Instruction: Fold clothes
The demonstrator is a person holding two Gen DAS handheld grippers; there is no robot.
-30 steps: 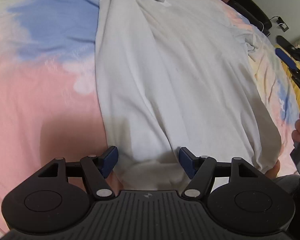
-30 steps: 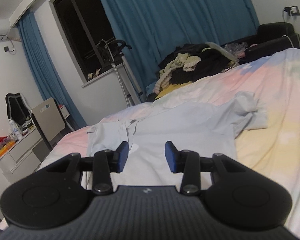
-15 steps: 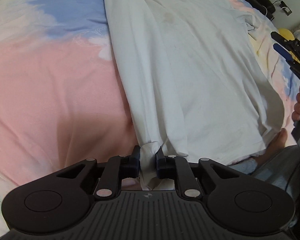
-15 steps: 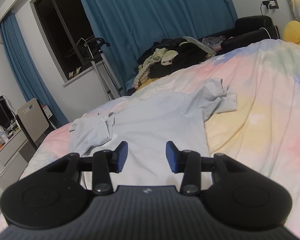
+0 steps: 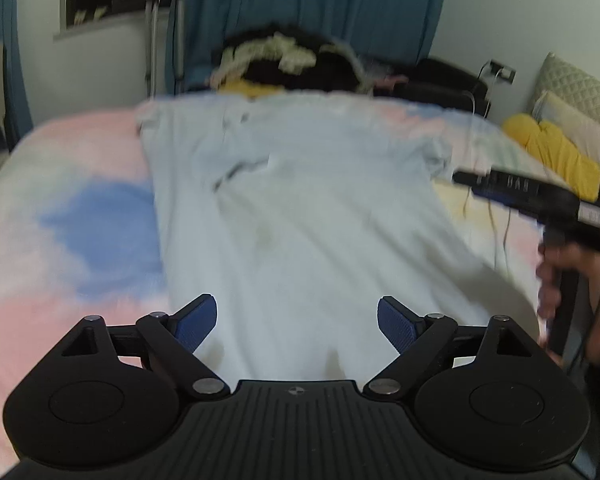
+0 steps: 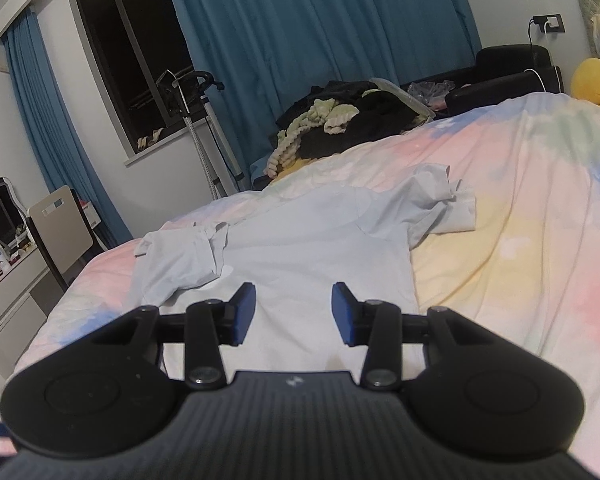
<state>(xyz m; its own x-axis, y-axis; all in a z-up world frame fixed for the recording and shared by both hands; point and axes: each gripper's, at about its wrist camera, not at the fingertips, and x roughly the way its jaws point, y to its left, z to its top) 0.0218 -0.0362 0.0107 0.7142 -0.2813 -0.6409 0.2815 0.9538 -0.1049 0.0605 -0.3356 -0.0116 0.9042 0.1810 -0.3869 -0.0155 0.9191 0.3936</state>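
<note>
A pale blue-white shirt [image 5: 308, 216] lies spread lengthwise on a pastel tie-dye bedsheet [image 5: 80, 232], its collar end far from me. My left gripper [image 5: 297, 322] hovers open above the shirt's near hem with nothing between its blue pads. In the right wrist view the same shirt [image 6: 300, 248] shows a rumpled sleeve [image 6: 440, 196] at the right and a bunched fold at the left. My right gripper [image 6: 293, 312] stands open over the shirt's near part, holding nothing. The right gripper [image 5: 532, 196] also shows at the right of the left wrist view, held by a hand [image 5: 560, 276].
A heap of dark and cream clothes [image 6: 340, 120] lies beyond the bed's far edge, before blue curtains [image 6: 300, 32]. A yellow cushion [image 5: 556, 152] sits at the right, with a dresser and chair [image 6: 56, 232] at the left. Bare sheet [image 6: 520, 240] stretches right of the shirt.
My left gripper had shut on the shirt's near hem half a second ago; now it is open, the cloth let go, and its view has tilted up. The right gripper stayed open.
</note>
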